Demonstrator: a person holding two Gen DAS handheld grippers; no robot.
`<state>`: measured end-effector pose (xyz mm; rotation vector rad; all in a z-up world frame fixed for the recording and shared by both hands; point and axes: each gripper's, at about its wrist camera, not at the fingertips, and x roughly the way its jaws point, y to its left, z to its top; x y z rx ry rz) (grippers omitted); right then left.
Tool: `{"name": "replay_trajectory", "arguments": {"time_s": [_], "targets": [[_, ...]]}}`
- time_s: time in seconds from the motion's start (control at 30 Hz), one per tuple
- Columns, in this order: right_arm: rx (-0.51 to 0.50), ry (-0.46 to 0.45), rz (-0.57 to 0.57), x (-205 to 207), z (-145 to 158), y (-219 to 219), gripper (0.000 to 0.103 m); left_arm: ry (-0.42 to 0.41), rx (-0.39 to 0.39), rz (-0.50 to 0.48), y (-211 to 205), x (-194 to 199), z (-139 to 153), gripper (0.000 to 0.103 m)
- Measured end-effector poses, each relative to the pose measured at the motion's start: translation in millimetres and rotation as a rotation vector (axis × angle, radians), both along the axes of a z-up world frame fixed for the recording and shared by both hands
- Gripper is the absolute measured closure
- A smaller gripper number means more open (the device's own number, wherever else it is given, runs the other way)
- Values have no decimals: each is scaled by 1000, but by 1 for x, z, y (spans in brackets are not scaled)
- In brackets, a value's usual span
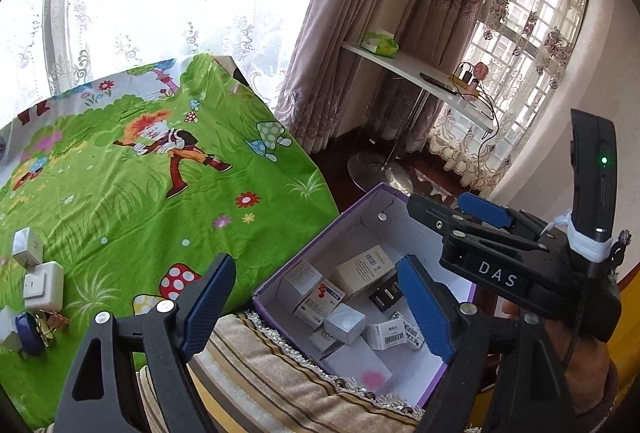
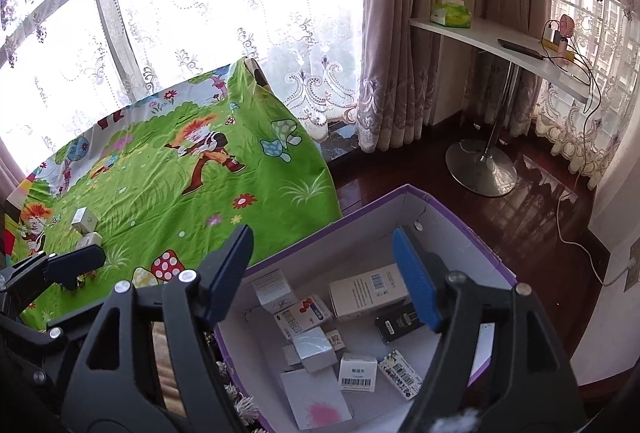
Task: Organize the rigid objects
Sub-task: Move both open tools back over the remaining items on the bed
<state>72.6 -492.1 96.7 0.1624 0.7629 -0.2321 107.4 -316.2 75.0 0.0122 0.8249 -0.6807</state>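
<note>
A purple-rimmed white box holds several small packages: a silver cube, a white barcoded carton, a black box and a red-and-blue medicine pack. My left gripper hovers open over the box's near left side, nothing between its blue pads. My right gripper is open above the box too, empty; the left wrist view catches it over the far right rim. On the cloth at far left lie a silver box, a white switch block and a blue item.
A green cartoon-print cloth covers the table. A striped, fringed fabric lies under the box's near edge. Beyond, a white pedestal side table carries a tissue pack, chargers and cables. Curtains and dark wooden floor lie behind.
</note>
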Motion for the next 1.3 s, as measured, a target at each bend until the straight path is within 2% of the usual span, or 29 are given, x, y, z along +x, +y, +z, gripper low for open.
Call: {"name": "replay_trajectory", "arguments": {"time_s": [0.07,0.2,0.37,0.43,0.6,0.77,0.97,1.3], "targets": [[-14,-5,7,1,4,8,19,-54,-2,37,11,0,6,19],[-46,-18,45,6,12,29,16,-176,23,63,30,-2,18,19],[-75,-44,53,14,23,52,6,-269,71,135,58,1,32,19],[-92,-46,46,19,27,60,6,-282,84,156,69,3,35,19],[-90,-64,49,29,36,79,3,-300,50,221,105,10,39,19],[-101,-79,88,42,41,103,3,-304,43,301,140,19,37,19],[-138,-97,170,56,45,141,3,-298,31,375,177,26,34,19],[-99,-53,319,82,30,196,3,-291,46,477,227,36,21,19]]}}
